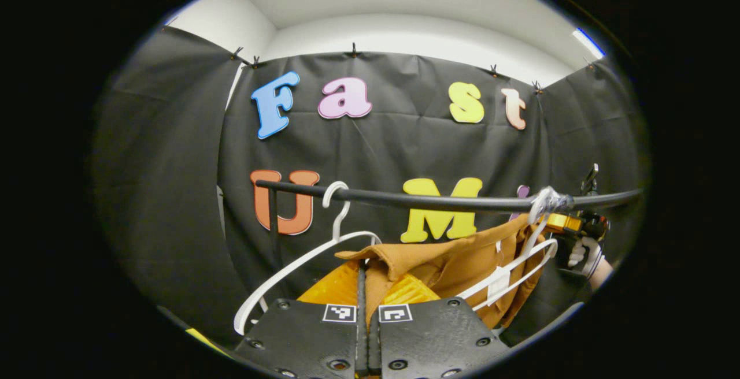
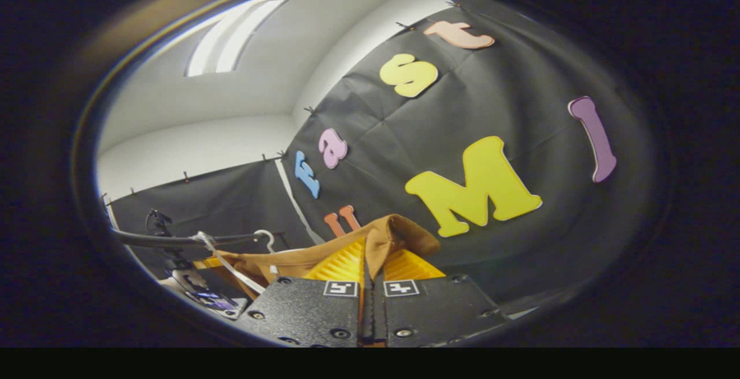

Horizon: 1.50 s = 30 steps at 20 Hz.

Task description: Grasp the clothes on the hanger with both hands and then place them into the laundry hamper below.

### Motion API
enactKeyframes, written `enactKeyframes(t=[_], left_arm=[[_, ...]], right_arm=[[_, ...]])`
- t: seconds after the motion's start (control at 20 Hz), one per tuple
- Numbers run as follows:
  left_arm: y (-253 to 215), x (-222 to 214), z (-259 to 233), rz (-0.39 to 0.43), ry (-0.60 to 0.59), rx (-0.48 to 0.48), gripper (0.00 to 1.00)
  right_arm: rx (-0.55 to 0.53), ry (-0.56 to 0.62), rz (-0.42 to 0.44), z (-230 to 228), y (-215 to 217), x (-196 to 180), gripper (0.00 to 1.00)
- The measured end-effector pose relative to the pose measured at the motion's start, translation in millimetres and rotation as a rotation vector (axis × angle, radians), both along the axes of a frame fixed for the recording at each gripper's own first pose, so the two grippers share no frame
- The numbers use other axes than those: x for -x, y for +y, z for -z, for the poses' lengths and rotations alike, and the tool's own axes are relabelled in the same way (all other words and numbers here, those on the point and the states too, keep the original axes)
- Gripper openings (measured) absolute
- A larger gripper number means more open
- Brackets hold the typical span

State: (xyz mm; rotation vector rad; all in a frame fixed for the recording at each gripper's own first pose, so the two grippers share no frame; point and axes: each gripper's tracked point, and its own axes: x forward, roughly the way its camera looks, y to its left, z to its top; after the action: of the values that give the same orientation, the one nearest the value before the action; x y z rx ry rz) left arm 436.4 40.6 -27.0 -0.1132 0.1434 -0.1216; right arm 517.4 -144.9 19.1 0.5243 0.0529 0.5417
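A snag is likely — the brown garment [image 1: 457, 263] is draped over a white hanger [image 1: 520, 263] on the black rail [image 1: 439, 200], and a hasty pull could drag both down. A fold is pinched between the clenched left gripper [image 1: 366, 292]; another between the clenched right gripper [image 2: 370, 275].

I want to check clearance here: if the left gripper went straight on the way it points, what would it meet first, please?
Probably the brown garment its jaws already pinch; beyond that fold, likely the black rail and the booth's cloth wall, though depth is unclear.
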Motion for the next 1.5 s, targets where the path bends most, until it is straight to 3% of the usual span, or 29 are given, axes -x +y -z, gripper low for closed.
enactKeyframes(t=[0.3, 0.45, 0.5, 0.6, 0.65, 0.75, 0.8, 1.0, 1.25, 1.5], left_arm=[[16.7, -4.5, 41.6, -0.013, 0.04, 0.144, 0.04], [26.5, -5.7, 68.8, -0.042, 0.079, 0.196, 0.0], [26.8, -5.0, 79.0, -0.048, 0.096, 0.206, 0.04], [31.1, -1.4, 102.0, -0.071, 0.129, 0.189, 0.0], [32.6, 3.0, 114.9, -0.08, 0.146, 0.183, 0.05], [41.3, 14.7, 136.3, -0.12, 0.177, 0.179, 0.0], [42.7, 20.2, 145.1, -0.129, 0.184, 0.198, 0.05], [36.9, 43.4, 181.2, -0.161, 0.221, 0.24, 0.01], [11.8, 72.0, 211.9, -0.116, 0.256, 0.183, 0.0], [-18.0, 104.6, 215.7, -0.03, 0.264, 0.159, 0.01]], right_arm=[[-0.171, 0.191, -0.168, 55.1, 21.2, -24.8, 0.03], [-0.33, 0.267, -0.24, 73.2, 32.7, -32.5, 0.04], [-0.341, 0.29, -0.238, 84.8, 35.6, -37.0, 0.03], [-0.312, 0.344, -0.231, 119.9, 42.9, -37.6, 0.03], [-0.296, 0.37, -0.231, 135.3, 48.9, -33.6, 0.03], [-0.312, 0.402, -0.242, 152.1, 58.9, -25.6, 0.04], [-0.31, 0.409, -0.234, 162.1, 58.9, -23.0, 0.04], [-0.278, 0.478, -0.222, 208.4, 61.0, -2.6, 0.03], [-0.255, 0.5, -0.146, 237.3, 47.3, 38.1, 0.03], [-0.326, 0.537, -0.114, 239.0, 62.5, 99.9, 0.03]])
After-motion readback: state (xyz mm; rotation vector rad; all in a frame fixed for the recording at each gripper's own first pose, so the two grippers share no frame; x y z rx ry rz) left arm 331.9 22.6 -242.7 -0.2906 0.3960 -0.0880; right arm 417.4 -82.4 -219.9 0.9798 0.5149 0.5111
